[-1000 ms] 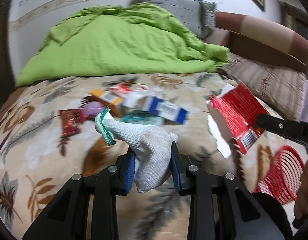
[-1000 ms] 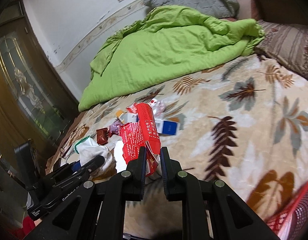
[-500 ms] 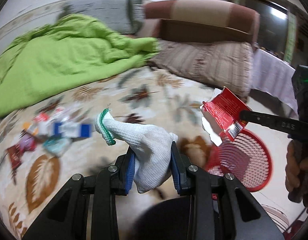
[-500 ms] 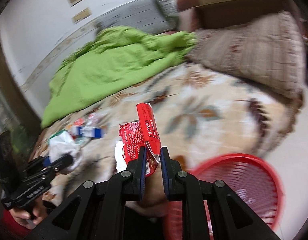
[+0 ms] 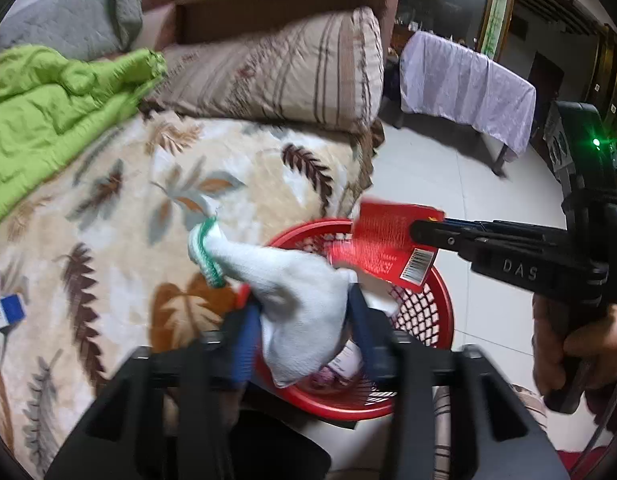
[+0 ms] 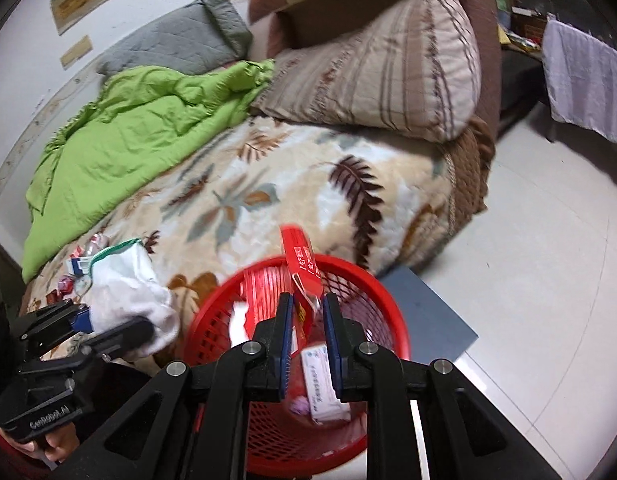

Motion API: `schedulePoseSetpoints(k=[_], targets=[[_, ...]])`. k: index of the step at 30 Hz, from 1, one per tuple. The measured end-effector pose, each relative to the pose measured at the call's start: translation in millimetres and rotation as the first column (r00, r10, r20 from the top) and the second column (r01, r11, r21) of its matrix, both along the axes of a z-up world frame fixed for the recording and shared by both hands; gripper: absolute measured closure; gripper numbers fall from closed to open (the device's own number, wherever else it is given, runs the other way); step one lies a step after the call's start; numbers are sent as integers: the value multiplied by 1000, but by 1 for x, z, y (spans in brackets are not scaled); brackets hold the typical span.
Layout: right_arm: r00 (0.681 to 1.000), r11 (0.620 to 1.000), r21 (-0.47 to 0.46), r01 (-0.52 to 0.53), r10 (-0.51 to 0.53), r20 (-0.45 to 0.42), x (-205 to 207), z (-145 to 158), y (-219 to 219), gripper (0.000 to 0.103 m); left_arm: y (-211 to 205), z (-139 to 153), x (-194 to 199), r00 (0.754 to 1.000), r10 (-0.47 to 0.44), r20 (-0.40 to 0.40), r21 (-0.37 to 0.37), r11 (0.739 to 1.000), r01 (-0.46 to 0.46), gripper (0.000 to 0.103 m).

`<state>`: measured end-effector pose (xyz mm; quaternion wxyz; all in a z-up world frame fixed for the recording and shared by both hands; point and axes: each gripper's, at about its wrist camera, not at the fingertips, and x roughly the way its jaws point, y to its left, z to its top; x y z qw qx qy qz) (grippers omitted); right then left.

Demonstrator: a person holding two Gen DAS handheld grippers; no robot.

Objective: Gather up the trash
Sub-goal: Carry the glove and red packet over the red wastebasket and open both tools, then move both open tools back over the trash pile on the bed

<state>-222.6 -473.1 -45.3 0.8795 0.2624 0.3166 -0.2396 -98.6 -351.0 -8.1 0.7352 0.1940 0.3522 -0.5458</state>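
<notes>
Both claws have swung off the bed's leaf-print blanket (image 6: 268, 200) since the earlier frame and now hang over the red mesh basket (image 6: 392, 320) beside the bed. Left claw (image 5: 304, 316): I see its jaws have just been opening; they stand apart, and the white glove with green cuff (image 5: 292, 292) sits loosely between them above the basket. Right claw (image 6: 306, 324): jaws also just opening, slightly parted, with the torn red carton (image 6: 304, 276) between them; whether the pads still press it, I cannot tell. Basket already contains wrappers. More litter, including a blue-and-white box (image 5: 6, 312), lies on the blanket.
</notes>
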Motion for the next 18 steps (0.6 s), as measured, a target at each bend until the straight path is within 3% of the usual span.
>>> schedulePoseSetpoints(k=[1, 9, 14, 18], targets=[[1000, 1000, 6, 11, -10, -4, -1, -2, -2, 81, 0, 0, 0, 1000, 5, -2, -3, 1000, -5, 44], [999, 1000, 10, -11, 10, 53, 11, 11, 2, 78, 26, 15, 14, 997, 76, -18, -49, 996, -77, 42], [988, 993, 2, -118, 118, 96, 45, 21, 30, 72, 57, 24, 34, 985, 174, 10, -70, 982, -173, 42], [967, 973, -8, -230, 229, 107, 78, 22, 62, 71, 98, 30, 58, 957, 289, 22, -75, 955, -286, 41]])
